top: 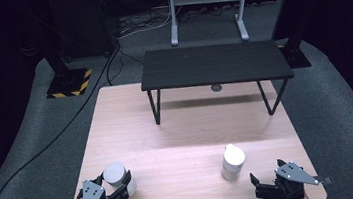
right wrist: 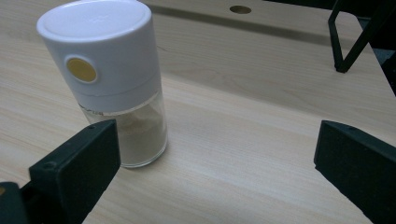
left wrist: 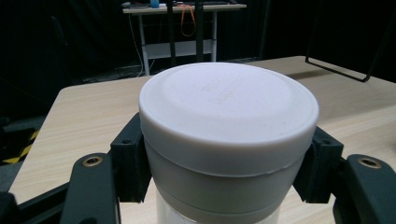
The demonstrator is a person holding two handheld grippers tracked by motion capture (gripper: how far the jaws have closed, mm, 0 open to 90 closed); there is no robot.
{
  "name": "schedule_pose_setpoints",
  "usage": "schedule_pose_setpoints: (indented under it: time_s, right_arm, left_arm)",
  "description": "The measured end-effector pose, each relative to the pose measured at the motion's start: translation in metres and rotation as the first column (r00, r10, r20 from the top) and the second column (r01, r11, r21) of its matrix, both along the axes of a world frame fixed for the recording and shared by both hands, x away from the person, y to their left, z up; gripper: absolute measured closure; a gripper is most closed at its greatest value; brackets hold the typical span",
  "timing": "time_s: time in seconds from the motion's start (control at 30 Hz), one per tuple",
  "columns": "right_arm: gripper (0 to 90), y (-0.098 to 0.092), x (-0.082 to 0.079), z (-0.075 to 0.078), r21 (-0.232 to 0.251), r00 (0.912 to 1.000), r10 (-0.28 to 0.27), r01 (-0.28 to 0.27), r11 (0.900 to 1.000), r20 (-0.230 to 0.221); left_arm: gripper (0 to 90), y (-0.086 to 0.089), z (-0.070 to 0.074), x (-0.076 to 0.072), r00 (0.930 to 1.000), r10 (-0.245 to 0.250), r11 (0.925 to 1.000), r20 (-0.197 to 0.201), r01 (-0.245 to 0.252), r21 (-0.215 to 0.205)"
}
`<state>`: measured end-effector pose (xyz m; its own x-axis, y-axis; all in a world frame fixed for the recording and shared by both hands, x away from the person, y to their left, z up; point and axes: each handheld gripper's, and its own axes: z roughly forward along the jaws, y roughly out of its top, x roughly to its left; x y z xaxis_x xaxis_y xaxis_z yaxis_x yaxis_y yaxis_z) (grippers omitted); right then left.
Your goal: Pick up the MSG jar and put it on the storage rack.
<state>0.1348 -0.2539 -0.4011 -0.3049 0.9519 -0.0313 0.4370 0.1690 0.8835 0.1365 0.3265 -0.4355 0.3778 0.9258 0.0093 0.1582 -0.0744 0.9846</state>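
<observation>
On the light wooden table (top: 189,143) seen from above, your left tool (top: 106,197) grips a white-capped round jar (top: 115,174) at the near left; your right tool (top: 275,185) sits beside a white-lidded clear spice grinder (top: 232,161). Left gripper view: jaws clamped on the jar's cap (left wrist: 228,112). Right gripper view: jaws spread apart, grinder (right wrist: 112,79) upright before the left jaw

I see a table (top: 188,128) of pale wood with thin grain lines and a smooth, dull top. The jar (left wrist: 229,135) in my left gripper (left wrist: 224,172) has a smooth, matt white plastic lid, and the shaker (right wrist: 109,79) near my right gripper (right wrist: 219,172) has a white plastic cap that shines a little over a clear, glossy body with tan powder inside. Both grippers' jaws look like matt black plastic, the small shelf (top: 216,65) has a dull black top on thin black metal legs, and the floor (top: 30,161) looks like rough grey carpet.
</observation>
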Motion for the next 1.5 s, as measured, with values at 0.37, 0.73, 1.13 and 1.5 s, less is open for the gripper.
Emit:
schedule_pose_setpoints:
  time_s: [0.37,0.73,1.13,1.5]
  right_arm:
    - [0.0,0.001,0.002,0.002,-0.004,1.0,0.004,-0.004,1.0,-0.003]
    - [0.0,-0.001,0.003,0.003,-0.006,1.0,0.005,-0.005,1.0,-0.003]
    - [0.0,0.0,0.005,0.003,-0.01,0.9999,0.016,-0.016,1.0,-0.006]
    - [0.0,0.0,0.007,0.003,-0.011,0.9997,0.022,-0.023,1.0,-0.009]
  left_arm:
    - [34.4,-0.003,0.01,0.014,0.9994,-0.033,0.9994,0.01,0.033,-0.001]
    - [34.4,-0.012,0.02,0.031,0.9972,-0.075,0.9972,0.002,0.075,0.006]
    - [34.4,-0.022,0.03,0.05,0.9935,-0.114,0.9933,0.005,0.114,0.019]
    - [34.4,-0.031,0.037,0.067,0.9901,-0.141,0.9897,0.003,0.14,0.029]
